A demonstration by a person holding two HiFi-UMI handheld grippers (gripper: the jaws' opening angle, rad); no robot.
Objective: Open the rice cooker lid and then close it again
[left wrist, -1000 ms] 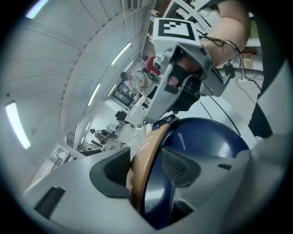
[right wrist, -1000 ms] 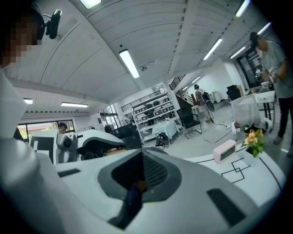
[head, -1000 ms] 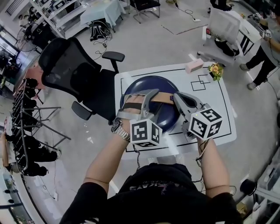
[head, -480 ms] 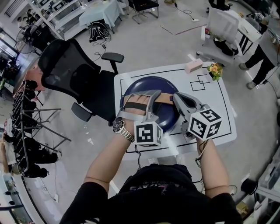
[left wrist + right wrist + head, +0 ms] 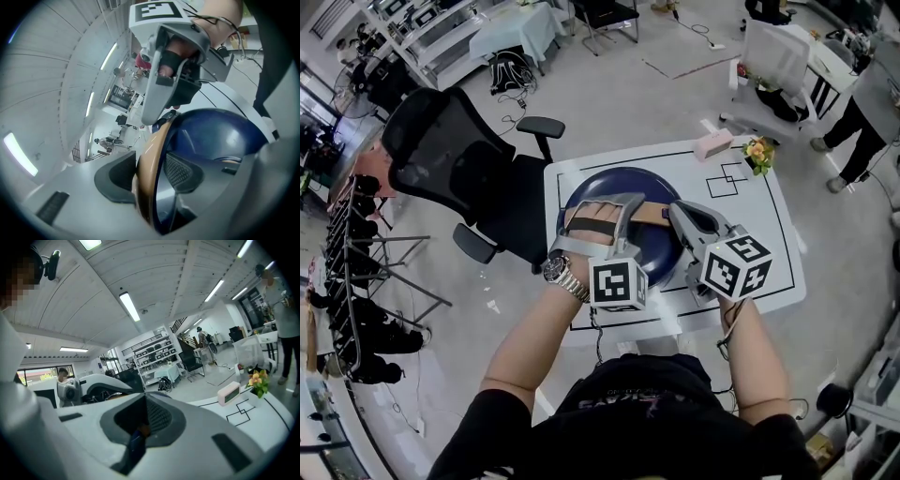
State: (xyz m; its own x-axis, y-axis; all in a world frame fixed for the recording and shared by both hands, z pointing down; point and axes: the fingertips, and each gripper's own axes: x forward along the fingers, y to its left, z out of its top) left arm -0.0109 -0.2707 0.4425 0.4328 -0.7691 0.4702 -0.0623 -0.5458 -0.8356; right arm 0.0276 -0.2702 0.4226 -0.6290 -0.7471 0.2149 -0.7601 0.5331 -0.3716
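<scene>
A navy blue rice cooker (image 5: pixel 619 183) stands on the white table, its lid down and a tan handle (image 5: pixel 652 214) lying across the top. My left gripper (image 5: pixel 630 208) reaches over the lid, and its jaws have just been closing. In the left gripper view the handle (image 5: pixel 147 164) runs between the pads, which press on it from both sides, with the lid (image 5: pixel 211 136) to the right. My right gripper (image 5: pixel 677 212) is shut, its tips at the handle's right end. In its own view the right gripper (image 5: pixel 140 427) shows only a sliver of blue and tan below its meeting jaws.
The table (image 5: pixel 769 272) bears black outline marks, a pink box (image 5: pixel 715 142) and a small flower pot (image 5: pixel 759 150) at its far right. A black office chair (image 5: pixel 455 150) stands against the table's left side. A person (image 5: pixel 862 122) stands at the far right.
My left gripper has rolled a little on the handle, its marker cube shifting right, and its jaws have drawn in on the handle. The right gripper has stayed put.
</scene>
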